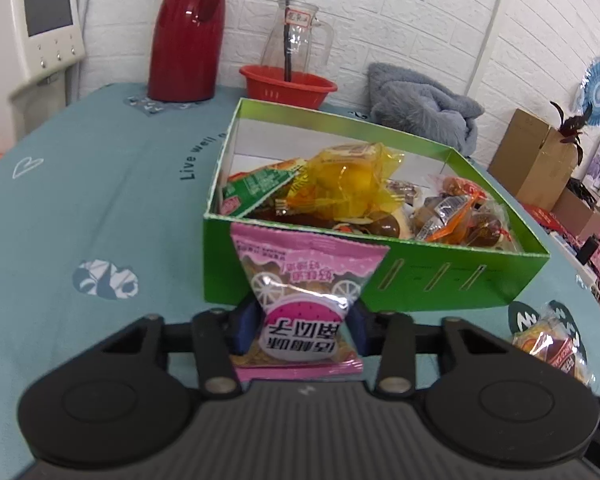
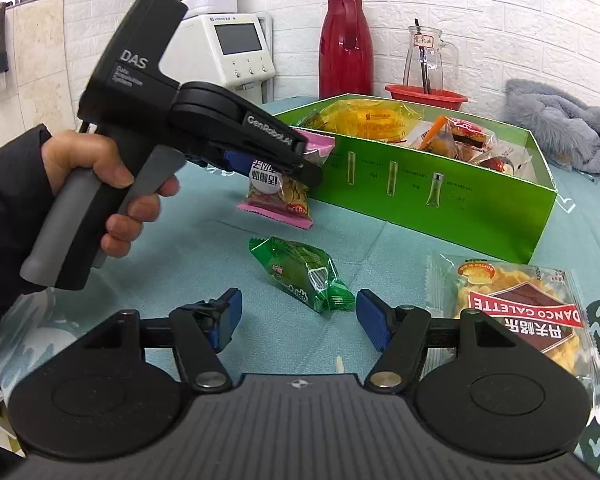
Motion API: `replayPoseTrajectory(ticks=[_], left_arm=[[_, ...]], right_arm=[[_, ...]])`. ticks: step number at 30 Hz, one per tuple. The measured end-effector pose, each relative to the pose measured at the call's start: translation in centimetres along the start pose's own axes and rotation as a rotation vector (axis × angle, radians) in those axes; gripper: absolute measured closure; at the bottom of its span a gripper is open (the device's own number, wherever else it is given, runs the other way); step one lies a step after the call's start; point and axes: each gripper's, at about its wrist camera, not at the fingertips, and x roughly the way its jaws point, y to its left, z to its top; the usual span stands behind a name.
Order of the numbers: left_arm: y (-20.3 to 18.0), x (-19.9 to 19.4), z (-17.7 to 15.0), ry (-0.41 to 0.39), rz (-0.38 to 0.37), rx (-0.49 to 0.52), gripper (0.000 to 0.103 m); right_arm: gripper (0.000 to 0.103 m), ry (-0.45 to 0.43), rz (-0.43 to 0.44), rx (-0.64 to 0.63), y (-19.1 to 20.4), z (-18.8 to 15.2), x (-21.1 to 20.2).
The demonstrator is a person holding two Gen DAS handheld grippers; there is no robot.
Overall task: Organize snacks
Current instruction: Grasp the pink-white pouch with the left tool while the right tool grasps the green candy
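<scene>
- The left tongs (image 1: 300,320) were clamped on a pink snack packet (image 1: 300,300), pads pressing its middle from both sides, so the packet stood up between them with its crimped ends free above and below.
- Seen from the right-hand camera, that packet (image 2: 284,188) hung clear of the counter (image 2: 204,240), carried by a hand (image 2: 112,184) wrapped round the tool's grip.
- Straight ahead of the left tongs stood the green box (image 1: 452,280), its near wall just beyond the packet's top edge; I judged the packet was being taken there to be dropped in with the others.
- The box already held a heap of wrapped snacks, a yellow-wrapped cake (image 1: 348,176) on top, so most of the sorting looked done.
- The right tongs (image 2: 298,316) stood wide open and held nothing, low over the counter.
- A green wrapped snack (image 2: 300,276) lay on the counter just ahead of them, its near end reaching between the open tips; it seemed lined up as the next pick.
- To the right of the right tongs lay a clear bag of biscuits (image 2: 516,308), flat on the counter and untouched, just short of the box's near wall (image 2: 460,200).
- Far beyond both tongs, against the wall, stood a red flask (image 1: 188,32), out of the way of the work.
</scene>
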Motion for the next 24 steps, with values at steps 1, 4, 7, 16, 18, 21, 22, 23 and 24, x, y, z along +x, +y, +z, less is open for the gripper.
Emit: replayPoseTrajectory(ticks=[1, 4, 7, 16, 18, 21, 22, 23, 24], left_arm=[[0.0, -0.3, -0.1, 0.009, -0.009, 0.005, 0.065], [-0.2, -2.1, -1.2, 0.016, -0.036, 0.041, 0.065], [0.1, -4.6, -3.4, 0.014, -0.034, 0.053, 0.065], [1.3, -7.2, -5.4, -0.016, -0.002, -0.021, 0.064], [1.2, -7.0, -5.3, -0.016, -0.012, -0.012, 0.064], [1.2, -7.2, -5.4, -0.019, -0.012, -0.011, 0.064], [1.2, -7.3, -5.4, -0.022, -0.006, -0.013, 0.064], [1.2, -7.2, -5.3, -0.021, -0.005, -0.017, 0.064], [1.2, -7.2, -5.2, -0.02, -0.005, -0.019, 0.064]], right_arm=[[0.0, -0.001, 0.001, -0.001, 0.0, 0.0, 0.0], [0.0, -0.002, -0.003, -0.005, 0.0, 0.2, 0.1], [0.0, -0.005, -0.006, -0.012, -0.1, 0.2, 0.1], [0.0, -0.013, -0.003, -0.05, 0.1, 0.7, 1.1], [0.0, -0.013, -0.008, -0.06, 0.2, 0.8, 1.1], [0.008, -0.01, -0.003, -0.055, 0.0, 0.9, 1.2], [0.012, -0.012, -0.001, -0.056, 0.1, 1.0, 1.2], [0.012, -0.013, 0.001, -0.061, 0.1, 1.0, 1.3], [0.013, -0.01, 0.002, -0.065, 0.2, 1.0, 1.4]])
